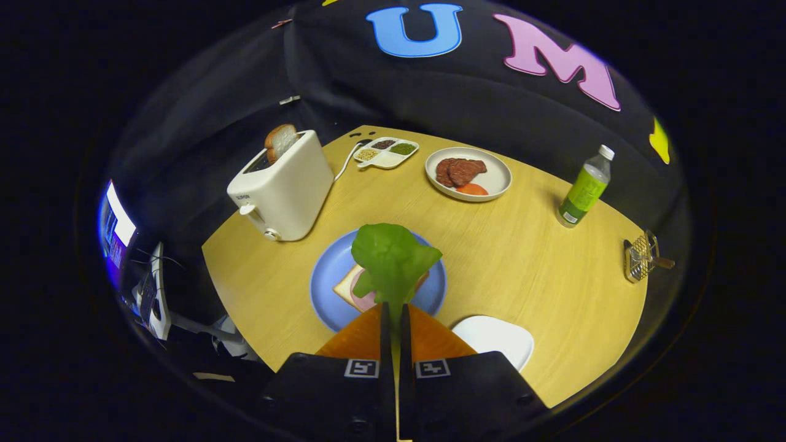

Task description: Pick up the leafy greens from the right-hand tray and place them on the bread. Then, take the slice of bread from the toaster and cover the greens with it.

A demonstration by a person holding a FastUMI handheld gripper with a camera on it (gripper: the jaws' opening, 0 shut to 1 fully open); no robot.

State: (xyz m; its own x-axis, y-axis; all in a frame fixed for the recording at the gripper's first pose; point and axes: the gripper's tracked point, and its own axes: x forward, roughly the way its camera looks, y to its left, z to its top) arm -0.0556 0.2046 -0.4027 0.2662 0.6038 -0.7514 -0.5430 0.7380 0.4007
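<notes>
the gripper (393,307) is closed on the stem of the leafy greens (391,258), both fingers pressed against it with only a thin slit between them. the leaf stands up just ahead of the fingertips, held over the blue plate (325,276). on that plate lies a slice of bread (345,288) with a pink slice of meat (362,299) on top, partly hidden behind the leaf; whether the leaf touches them cannot be told.

beyond the plate, toward the left, a cream toaster (285,187) stands on the wooden counter (522,258), and a second slice of bread (280,141) sticks up out of its slot. small dark lettering sits on the toaster's end face above the lever, too small to read. a white cord runs from behind the toaster toward a divided dish (387,152) holding seeds and grains in separate compartments. next to it is a pale round plate (497,178) with brown meat slices and an orange-red slice. further right stands a clear bottle (585,187) with a white cap and a green label; its print is not legible. near the counter's right edge is a small wire basket (642,255). just right of the fingers lies an empty white tray (497,337). each finger base carries a square black-and-white marker.
</notes>
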